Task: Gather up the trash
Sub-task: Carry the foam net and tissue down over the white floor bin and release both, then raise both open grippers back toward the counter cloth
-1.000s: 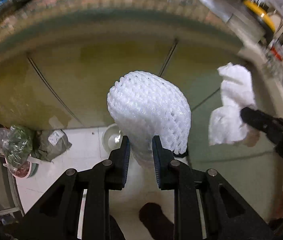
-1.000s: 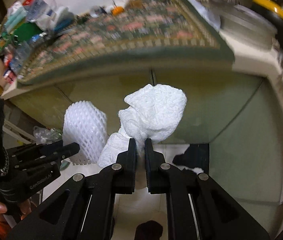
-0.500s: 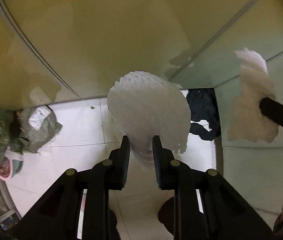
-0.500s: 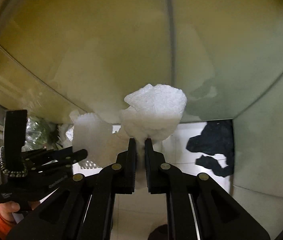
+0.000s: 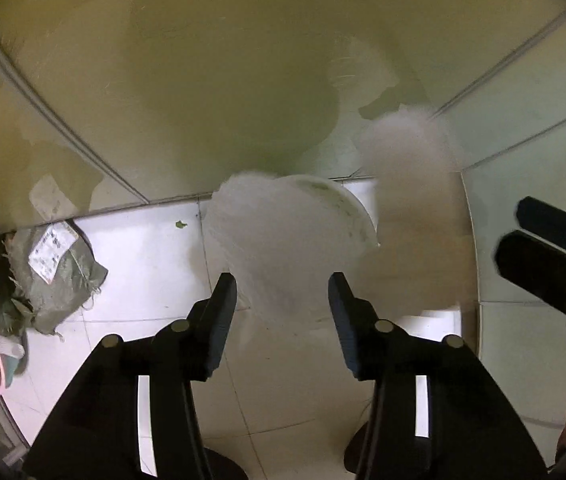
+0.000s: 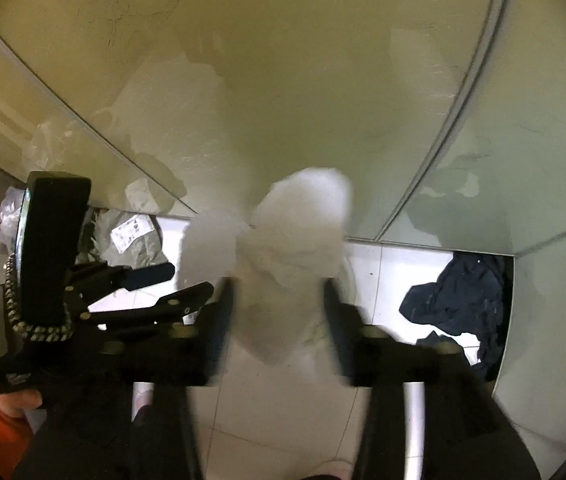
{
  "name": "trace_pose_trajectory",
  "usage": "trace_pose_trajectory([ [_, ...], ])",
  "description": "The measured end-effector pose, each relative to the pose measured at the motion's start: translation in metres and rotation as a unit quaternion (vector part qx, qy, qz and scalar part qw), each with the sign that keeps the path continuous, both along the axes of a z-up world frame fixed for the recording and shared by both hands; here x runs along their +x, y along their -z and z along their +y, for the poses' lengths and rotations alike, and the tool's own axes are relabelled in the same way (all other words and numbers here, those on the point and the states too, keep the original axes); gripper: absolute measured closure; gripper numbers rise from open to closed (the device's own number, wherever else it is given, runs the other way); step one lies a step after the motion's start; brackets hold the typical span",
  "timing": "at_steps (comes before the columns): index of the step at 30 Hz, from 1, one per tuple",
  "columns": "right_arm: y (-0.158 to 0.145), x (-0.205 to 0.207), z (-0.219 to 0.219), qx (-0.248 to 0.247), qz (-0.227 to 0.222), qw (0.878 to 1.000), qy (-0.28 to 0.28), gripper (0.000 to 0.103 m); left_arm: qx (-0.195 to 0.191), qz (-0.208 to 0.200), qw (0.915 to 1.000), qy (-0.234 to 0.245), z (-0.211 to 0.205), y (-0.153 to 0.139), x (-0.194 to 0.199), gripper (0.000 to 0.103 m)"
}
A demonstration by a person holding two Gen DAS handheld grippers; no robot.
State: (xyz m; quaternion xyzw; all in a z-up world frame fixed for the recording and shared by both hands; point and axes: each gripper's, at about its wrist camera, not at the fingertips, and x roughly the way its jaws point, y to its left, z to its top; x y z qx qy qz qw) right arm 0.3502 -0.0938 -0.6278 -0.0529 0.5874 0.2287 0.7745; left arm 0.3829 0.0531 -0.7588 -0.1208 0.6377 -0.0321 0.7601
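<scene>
Your left gripper (image 5: 283,292) jaws are opening, the foam net (image 5: 275,232) loose between them. Your right gripper (image 6: 279,300) jaws are opening too, the tissue (image 6: 303,216) loose between them, above the floor (image 5: 143,264).

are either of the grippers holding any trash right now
No. Both jaws are opening: the foam net leaves the left gripper, the crumpled tissue the right gripper.

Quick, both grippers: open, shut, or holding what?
Left gripper: jaws opening, foam net loose between them.
Right gripper: jaws opening, crumpled paper loose between them.
</scene>
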Motion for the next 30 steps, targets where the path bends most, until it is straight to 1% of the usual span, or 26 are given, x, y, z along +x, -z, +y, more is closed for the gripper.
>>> trace_pose_trajectory([
  [2,-0.005,-0.001,0.0,-0.005,-0.011,1.0,0.0,0.053,-0.021,0.012,0.9997,-0.01,0.002,-0.001,0.0,0.056],
  [4,-0.01,0.0,-0.002,-0.013,-0.011,1.0,0.005,0.053,-0.033,0.016,0.9993,-0.012,0.002,-0.005,0.001,0.056],
  [7,-0.018,0.001,-0.002,-0.015,-0.007,1.0,0.018,0.053,-0.03,0.015,0.9994,-0.008,-0.001,-0.018,-0.002,0.056],
  [10,-0.035,0.002,-0.012,-0.017,-0.004,0.999,0.033,0.053,-0.03,0.012,0.9995,-0.003,-0.008,-0.042,-0.004,0.056],
  [13,-0.063,0.0,-0.022,-0.019,-0.003,0.999,0.047,0.053,-0.029,0.005,0.9995,-0.007,-0.01,-0.073,-0.008,0.056],
  [14,-0.076,-0.001,-0.025,-0.017,-0.003,0.998,0.052,0.053,-0.027,-0.003,0.9996,-0.009,-0.012,-0.093,-0.011,0.056],
  [15,-0.086,-0.002,-0.027,-0.014,-0.004,0.998,0.056,0.053,-0.026,-0.008,0.9996,-0.01,-0.009,-0.102,-0.013,0.056],
  [16,-0.093,-0.002,-0.029,-0.012,-0.005,0.998,0.059,0.053,-0.027,-0.014,0.9995,-0.013,-0.01,-0.12,-0.015,0.056],
  [17,-0.106,-0.004,-0.032,-0.008,-0.006,0.998,0.063,0.053,-0.026,-0.022,0.9993,-0.015,-0.011,-0.144,-0.018,0.056],
  [18,-0.117,-0.005,-0.035,-0.006,-0.009,0.998,0.065,0.053,-0.026,-0.028,0.9992,-0.016,-0.011,-0.159,-0.019,0.056],
  [19,-0.137,-0.008,-0.037,-0.003,-0.013,0.998,0.069,0.053,-0.025,-0.036,0.9989,-0.019,-0.012,-0.178,-0.022,0.056],
  [20,-0.15,-0.01,-0.039,0.0,-0.017,0.997,0.07,0.053,-0.024,-0.047,0.9984,-0.021,-0.013,-0.206,-0.025,0.056],
  [21,-0.165,-0.013,-0.04,0.002,-0.021,0.997,0.072,0.053,-0.023,-0.054,0.998,-0.022,-0.013,-0.222,-0.026,0.056],
  [22,-0.187,-0.017,-0.042,0.007,-0.028,0.997,0.074,0.053,-0.02,-0.067,0.9973,-0.022,-0.013,-0.249,-0.029,0.056],
  [24,-0.215,-0.022,-0.047,0.014,-0.038,0.996,0.077,0.053,-0.013,-0.088,0.9957,-0.024,-0.016,-0.292,-0.035,0.056],
  [25,-0.232,-0.025,-0.05,0.019,-0.045,0.996,0.079,0.053,-0.01,-0.1,0.9946,-0.025,-0.018,-0.315,-0.038,0.056],
  [26,-0.256,-0.029,-0.053,0.025,-0.054,0.995,0.082,0.053,-0.009,-0.111,0.9934,-0.026,-0.019,-0.338,-0.04,0.056],
  [27,-0.268,-0.032,-0.055,0.029,-0.06,0.994,0.084,0.053,-0.009,-0.12,0.9923,-0.027,-0.02,-0.354,-0.043,0.056],
  [28,-0.292,-0.036,-0.059,0.035,-0.071,0.993,0.088,0.053,-0.008,-0.131,0.991,-0.029,-0.022,-0.373,-0.046,0.056],
  [30,-0.322,-0.04,-0.066,0.045,-0.087,0.991,0.093,0.053,-0.009,-0.158,0.9868,-0.033,-0.026,-0.419,-0.054,0.056],
])
